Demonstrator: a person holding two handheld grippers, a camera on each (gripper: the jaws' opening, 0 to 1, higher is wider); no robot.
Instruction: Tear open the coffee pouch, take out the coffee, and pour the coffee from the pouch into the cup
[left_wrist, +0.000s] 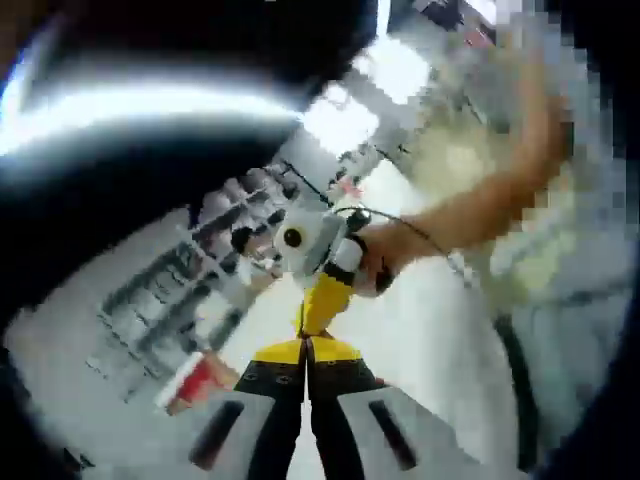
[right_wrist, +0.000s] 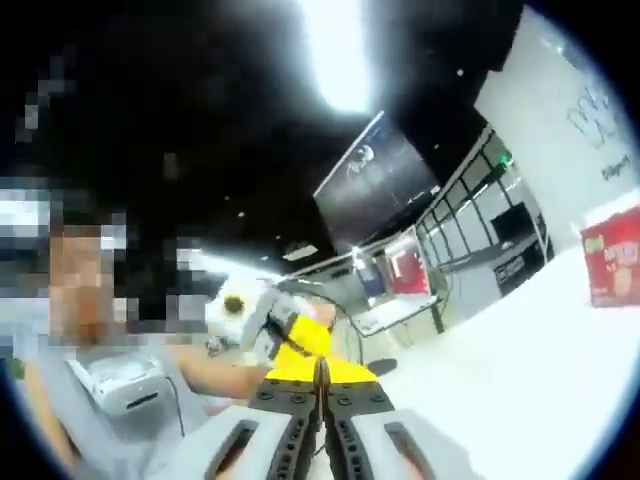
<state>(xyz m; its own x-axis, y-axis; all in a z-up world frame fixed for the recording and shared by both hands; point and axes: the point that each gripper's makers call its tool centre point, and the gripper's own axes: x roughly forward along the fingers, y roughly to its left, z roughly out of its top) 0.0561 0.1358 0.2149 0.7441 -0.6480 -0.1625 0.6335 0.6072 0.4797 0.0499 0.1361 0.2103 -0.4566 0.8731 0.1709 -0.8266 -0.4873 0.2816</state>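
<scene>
A yellow coffee pouch (left_wrist: 322, 300) is pinched at opposite ends between the closed left gripper (left_wrist: 306, 372) and the closed right gripper (right_wrist: 321, 385), held up in the air between them. Tearing is judged in hand; a firm opposed pull is called for next. No cup is made out.

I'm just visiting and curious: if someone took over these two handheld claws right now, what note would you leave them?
Left claw: shut on the yellow pouch.
Right claw: shut on the same pouch's other end; it is held up between the two, above the white table.
Red box: on the table, untouched.
Done: pouch picked up and gripped by both claws.
Left: too blurred to tell if a tear has started; tear it open, then pour the coffee into the cup.
</scene>
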